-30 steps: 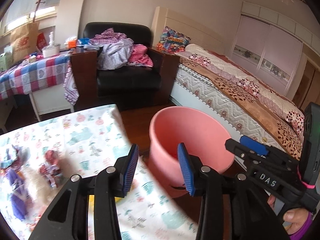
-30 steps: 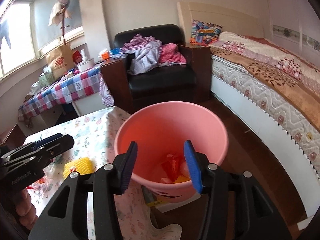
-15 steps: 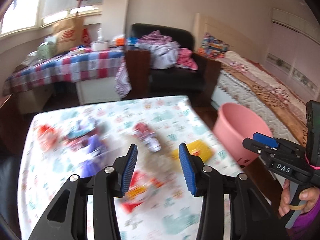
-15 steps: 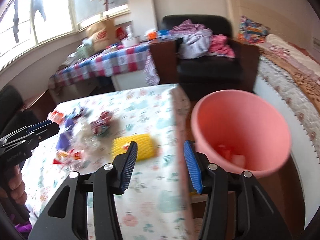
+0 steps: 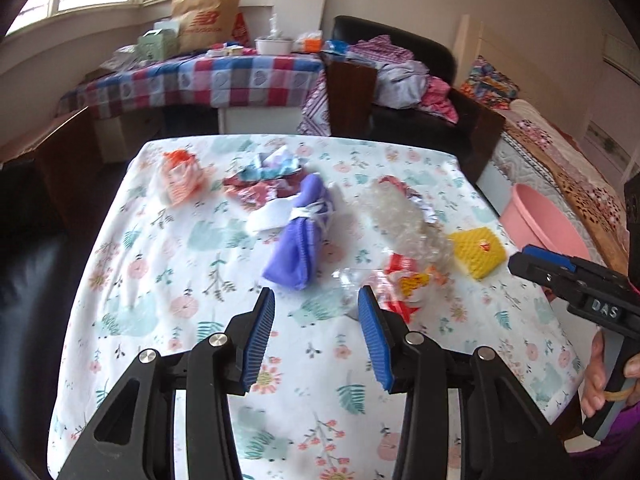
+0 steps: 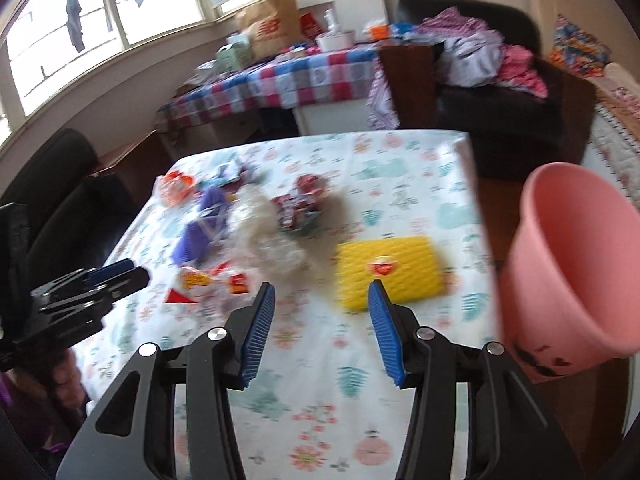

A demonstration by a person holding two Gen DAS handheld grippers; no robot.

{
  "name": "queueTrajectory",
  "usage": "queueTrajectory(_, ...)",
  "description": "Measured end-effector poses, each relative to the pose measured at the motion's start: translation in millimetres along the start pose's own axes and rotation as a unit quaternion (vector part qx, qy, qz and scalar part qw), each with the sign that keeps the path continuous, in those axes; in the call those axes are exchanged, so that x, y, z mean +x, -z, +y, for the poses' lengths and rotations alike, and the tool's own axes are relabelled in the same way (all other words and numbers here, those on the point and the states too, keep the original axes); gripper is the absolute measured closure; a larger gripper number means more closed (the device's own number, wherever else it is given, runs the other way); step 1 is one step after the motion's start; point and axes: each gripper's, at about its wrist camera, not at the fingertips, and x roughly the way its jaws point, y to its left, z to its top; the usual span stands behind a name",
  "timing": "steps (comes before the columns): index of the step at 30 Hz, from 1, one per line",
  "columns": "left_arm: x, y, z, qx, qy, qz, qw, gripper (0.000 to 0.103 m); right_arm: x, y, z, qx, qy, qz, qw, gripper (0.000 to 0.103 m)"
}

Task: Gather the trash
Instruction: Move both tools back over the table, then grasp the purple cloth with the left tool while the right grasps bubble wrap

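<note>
Landmark: yellow foam pad [image 6: 389, 270] near the right edge of the table [image 5: 168, 312]. Pink bucket [image 6: 576, 264] stands beyond that edge, rim cut off. Remaining trash lies left of the pad, blurred. Bare cloth lies below it. Left gripper [image 5: 316, 320] and right gripper [image 6: 322, 316]: jaws apart, holding nothing.

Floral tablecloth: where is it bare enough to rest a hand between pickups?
The near half of the floral tablecloth is bare, from the left edge across to below the yellow ribbed foam sleeve. The far right corner is bare too. The middle band is crowded: purple cloth pouch, clear crumpled plastic, wrappers.
</note>
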Motion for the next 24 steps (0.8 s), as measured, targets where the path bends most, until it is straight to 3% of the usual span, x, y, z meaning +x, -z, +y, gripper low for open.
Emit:
queueTrajectory(3,7.2,-9.8,5.5,-0.019,0.002,-0.003,0.9998,0.061,4.9,-3.9,8.1,-0.004,-0.014,0.004,1.0,0.054)
queueTrajectory(10,44.9,-23.1,11.0,-0.002,-0.017,0.018,0.9997,0.06,7.8,-10.6,17.2,-0.016,-0.014,0.009,1.0,0.054)
queueTrajectory(14,65.7,-25.8,18.7,-0.029,0.01,0.056,0.998,0.06,14.3,-16.4,22.5,-0.02,-0.007,0.018,1.0,0.054)
queueTrajectory(18,73.5,-27.3,18.4,-0.038,0.015,0.062,0.9973,0.061,22.5,-26.8,37.2,-0.039,-0.008,0.018,0.999,0.054)
queueTrajectory(24,72.0,-28.5,24.0,-0.062,0.009,0.052,0.9967,0.07,40.9,-44.2,59.0,-0.069,0.014,0.021,0.997,0.054)
